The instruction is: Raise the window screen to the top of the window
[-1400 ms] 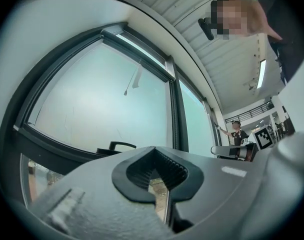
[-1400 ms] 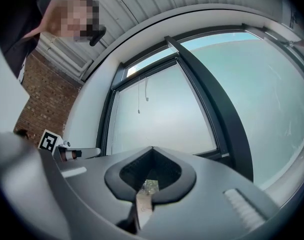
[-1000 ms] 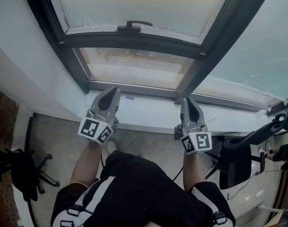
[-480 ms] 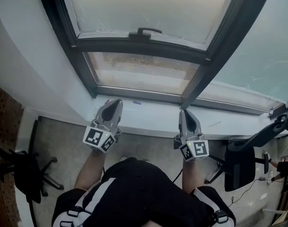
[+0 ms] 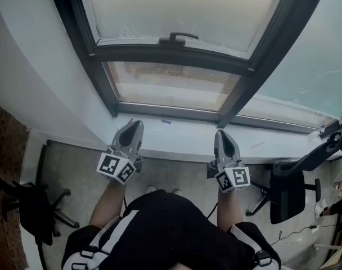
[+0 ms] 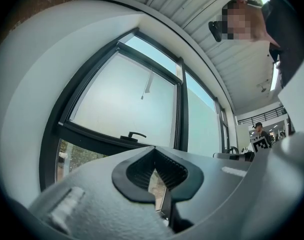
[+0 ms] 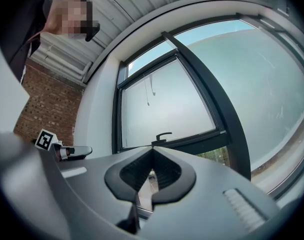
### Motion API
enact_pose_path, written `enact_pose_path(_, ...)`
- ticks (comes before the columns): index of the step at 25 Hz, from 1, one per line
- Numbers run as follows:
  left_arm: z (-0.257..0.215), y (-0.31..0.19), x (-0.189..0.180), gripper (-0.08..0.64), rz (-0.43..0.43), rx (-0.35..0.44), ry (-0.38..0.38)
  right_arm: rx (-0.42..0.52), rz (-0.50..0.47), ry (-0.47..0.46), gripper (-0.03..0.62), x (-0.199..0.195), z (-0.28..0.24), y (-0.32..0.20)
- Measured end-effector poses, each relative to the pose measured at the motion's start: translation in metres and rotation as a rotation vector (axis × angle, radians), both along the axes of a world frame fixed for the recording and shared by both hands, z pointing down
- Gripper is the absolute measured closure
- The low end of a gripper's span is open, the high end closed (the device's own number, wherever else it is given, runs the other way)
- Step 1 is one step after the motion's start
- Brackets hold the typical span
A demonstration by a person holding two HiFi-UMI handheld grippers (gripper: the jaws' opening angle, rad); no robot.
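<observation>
While the left gripper (image 5: 135, 126) and right gripper (image 5: 222, 135) are hanging clenched and empty by the sill (image 5: 179, 135), they are probably risking glancing off the screen handle (image 5: 179, 37) unless opened.

This is looking like an office: a black swivel chair (image 5: 33, 212) is standing at the near left on the grey floor (image 5: 75, 156), a second swivel chair (image 5: 289, 190) at the right, below large dark-framed windows (image 5: 176, 54), a brick wall (image 7: 47, 109) and a ribbed ceiling (image 6: 227, 59).
</observation>
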State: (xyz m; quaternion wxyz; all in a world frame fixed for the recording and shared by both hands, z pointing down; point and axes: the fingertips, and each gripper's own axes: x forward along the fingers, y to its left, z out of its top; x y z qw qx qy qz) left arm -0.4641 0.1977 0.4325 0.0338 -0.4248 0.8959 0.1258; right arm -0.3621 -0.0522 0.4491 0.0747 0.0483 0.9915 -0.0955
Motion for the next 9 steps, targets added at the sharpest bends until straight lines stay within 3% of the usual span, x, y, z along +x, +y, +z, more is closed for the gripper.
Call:
enact_pose_path(4,-0.0004,-0.0027,-0.0006,0.555,0.027,0.003,0.004,0.008,0.012,0.001,0.588,0.0015,-0.0017,0.0024)
enact_pose_path(9,-0.0073,-0.0038,-0.0006,0.555,0.060,0.060,0.020,0.021,0.008,-0.003,0.588,-0.0028,-0.0040,0.0053)
